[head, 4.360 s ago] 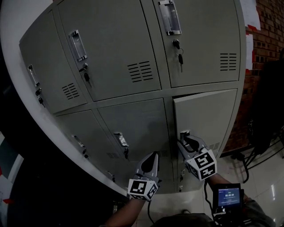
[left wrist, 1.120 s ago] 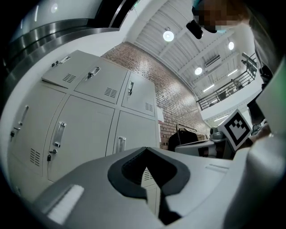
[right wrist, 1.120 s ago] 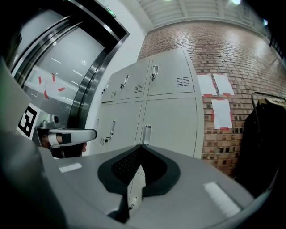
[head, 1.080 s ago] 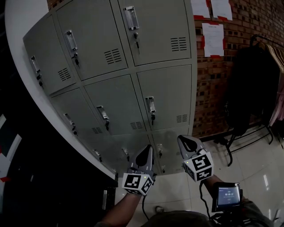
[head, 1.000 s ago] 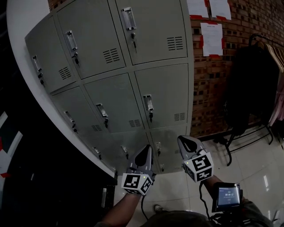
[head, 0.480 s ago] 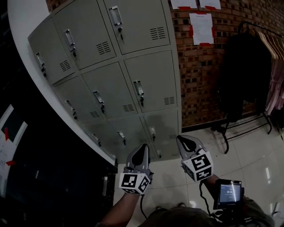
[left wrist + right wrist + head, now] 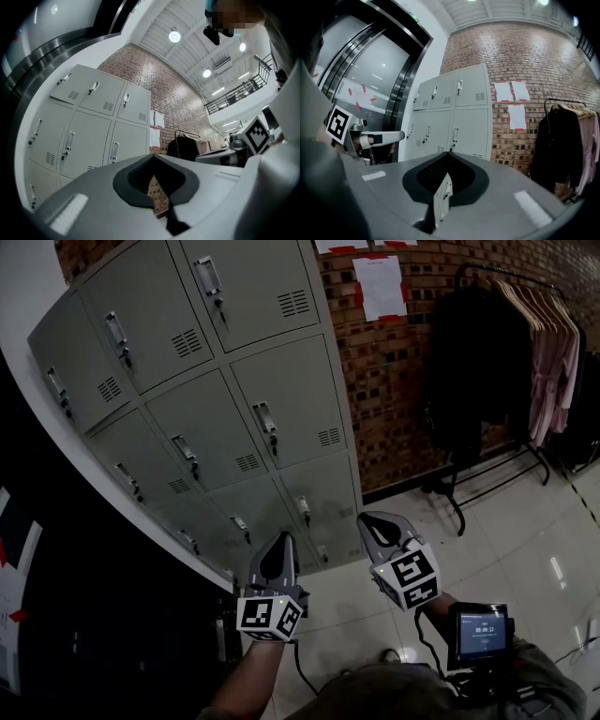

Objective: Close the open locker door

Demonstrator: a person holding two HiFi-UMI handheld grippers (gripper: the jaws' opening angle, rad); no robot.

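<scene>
Head view shows every locker door (image 7: pixel 281 413) flat and shut, so the job looks done. Both the left claw (image 7: pixel 279 542) and the right claw (image 7: pixel 372 521) are squeezed together, holding nothing.

Grey metal locker bank (image 7: pixel 141 442) seen at left of scene, far from viewer, three columns wide. Every visible locker door (image 7: pixel 291 395) found flush shut within its frame. Each door fitted with upright chrome handle (image 7: pixel 263 416), lock set just beneath, louvred vent (image 7: pixel 328 437) placed at lower right corner. Bank shown tilted in head view, upright in right gripper view.
</scene>
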